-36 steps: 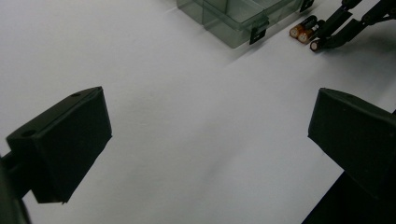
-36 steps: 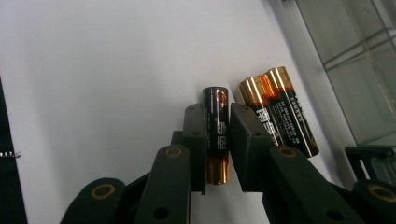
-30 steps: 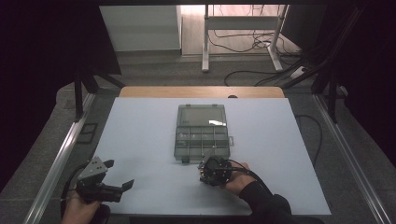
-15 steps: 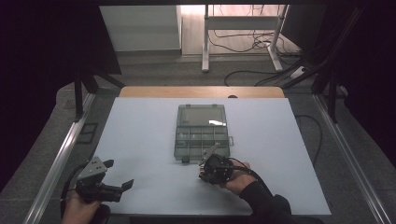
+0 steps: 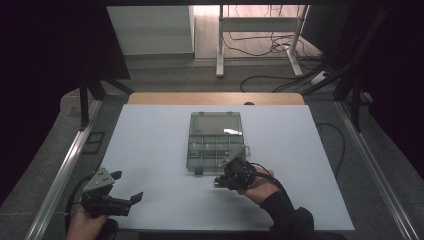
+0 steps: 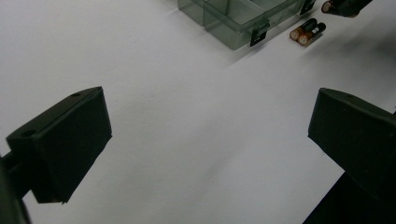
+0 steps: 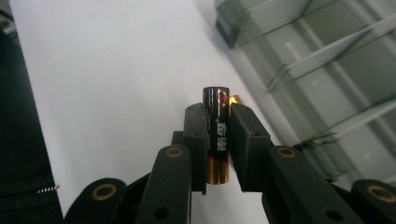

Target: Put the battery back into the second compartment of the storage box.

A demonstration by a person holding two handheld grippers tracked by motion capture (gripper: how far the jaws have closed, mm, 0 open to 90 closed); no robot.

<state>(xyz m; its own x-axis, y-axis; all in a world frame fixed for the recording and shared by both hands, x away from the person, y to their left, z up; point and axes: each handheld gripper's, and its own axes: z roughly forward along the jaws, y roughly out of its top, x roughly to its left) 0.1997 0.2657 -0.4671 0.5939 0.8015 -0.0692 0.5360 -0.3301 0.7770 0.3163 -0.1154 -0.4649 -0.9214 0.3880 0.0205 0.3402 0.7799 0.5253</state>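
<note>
— Fingers on the right gripper (image 7: 217, 149) look like flat black plastic blocks on hinged arms with brass-ringed pivots; what sits between them?

— They pinch a battery (image 7: 217, 135), a smooth cylinder with a glossy black upper half and a coppery lower end, standing lengthwise between the two pads. A second coppery tip (image 7: 235, 99) peeks out just behind it, but I cannot tell what that belongs to.

— Where is that in the scene?

— From the high view, the right gripper (image 5: 231, 176) is near the front edge of the white, matte surface (image 5: 150, 150), just beside the near right corner of the organiser box (image 5: 216, 142).

— Describe the box.

— Translucent smoky-grey plastic, rectangular, split by thin dividers into small compartments, with dark latches on its near wall. Its lid lies open on the far side.

— And the left gripper?

— Its fingers (image 6: 65, 144) are blocky black wedges spread wide with bare surface between them. It sits at the near left corner (image 5: 117, 192), well apart from the box.

— Anything else lying about?

— Two more batteries (image 6: 308, 31), side by side and touching, rest on the surface just beside the box's latch
</note>
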